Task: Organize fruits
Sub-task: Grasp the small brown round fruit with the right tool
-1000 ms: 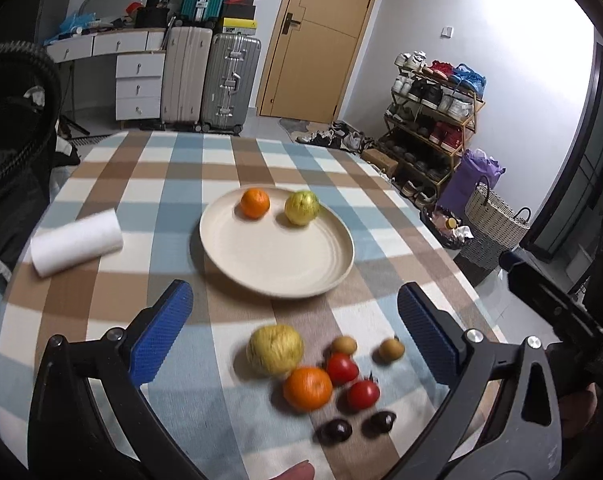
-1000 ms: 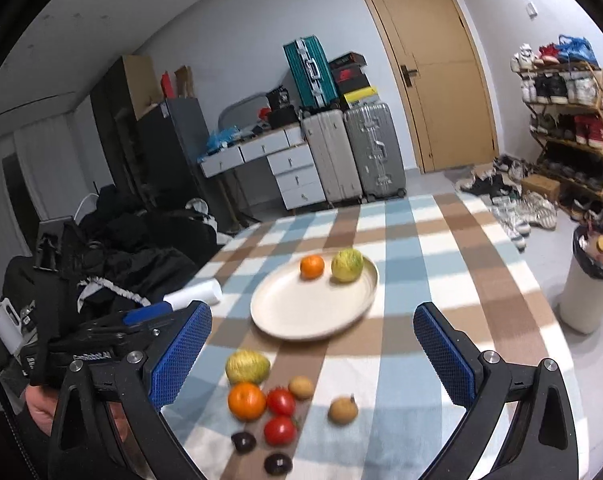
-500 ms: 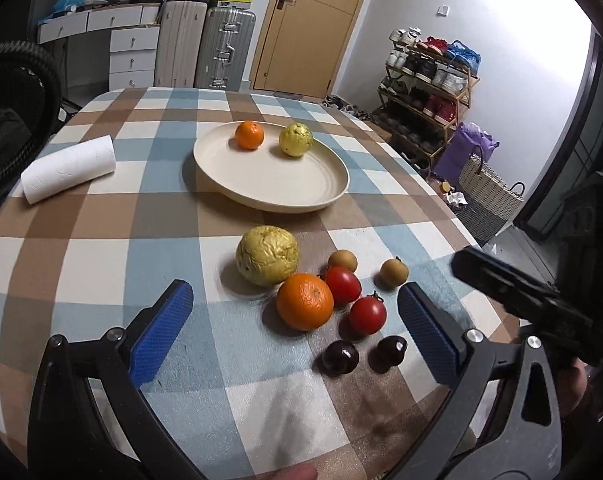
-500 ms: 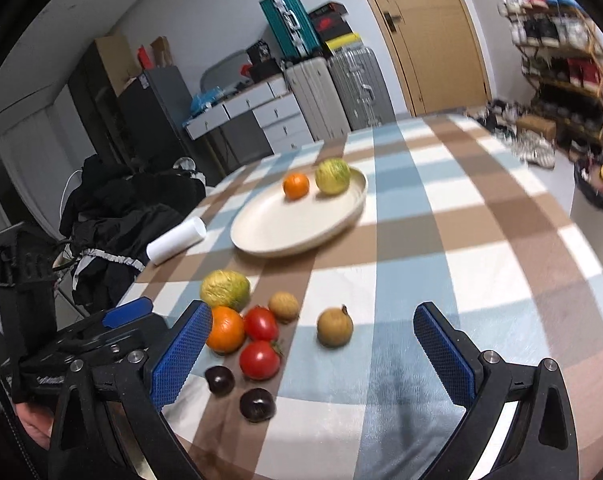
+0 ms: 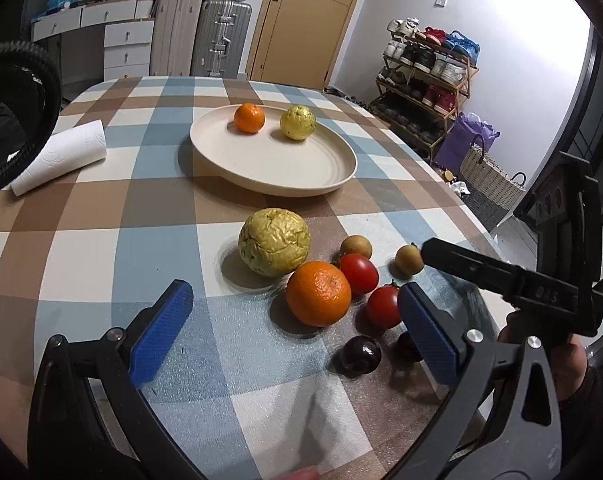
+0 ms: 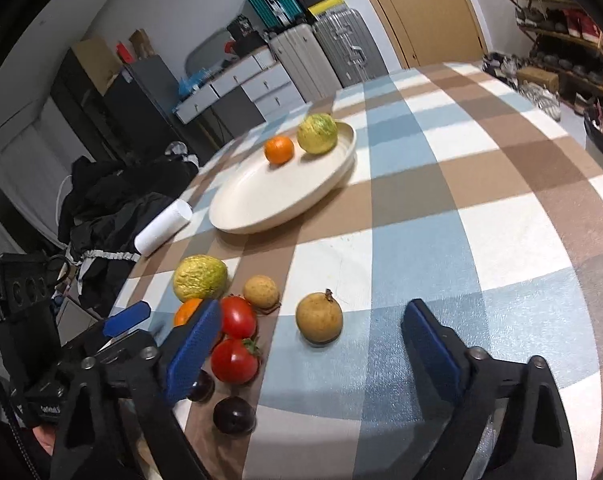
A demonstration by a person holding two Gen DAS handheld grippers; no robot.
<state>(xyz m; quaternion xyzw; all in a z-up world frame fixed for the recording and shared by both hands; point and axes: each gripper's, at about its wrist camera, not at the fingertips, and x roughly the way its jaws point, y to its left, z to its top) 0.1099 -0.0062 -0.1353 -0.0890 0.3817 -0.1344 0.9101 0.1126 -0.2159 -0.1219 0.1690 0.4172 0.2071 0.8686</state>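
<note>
Both grippers low over the near edge of the checked table [image 5: 101, 200], neither clamped on anything. Left gripper [image 5: 297, 332] spread wide, blue pads apart, framing the loose cluster: wrinkled yellow-green fruit [image 5: 274, 247] farthest back, large orange [image 5: 318, 294] just in front and touching it, two red tomatoes [image 5: 359, 273] [image 5: 383, 306] to the right of the orange, two dark plums [image 5: 360, 354] [image 5: 408, 346] nearest, one of them partly hidden behind the right pad. Two small tan fruits at the cluster's far right: one [image 5: 356, 246] beside the upper tomato, the other [image 5: 409, 259] a little apart. Right gripper [image 6: 307, 344] likewise wide open, hovering with that lone tan fruit [image 6: 319, 317] between its fingers and untouched. Cream plate [image 5: 261, 168] farther back at mid-table, carrying a small orange [image 5: 249, 118] and a yellow-green fruit [image 5: 298, 123] side by side near its far rim. White paper roll [image 5: 59, 156] lying on its side to the plate's left, well apart from it. Suitcases [image 5: 199, 36] and a door [image 5: 301, 20] against the back wall.
</note>
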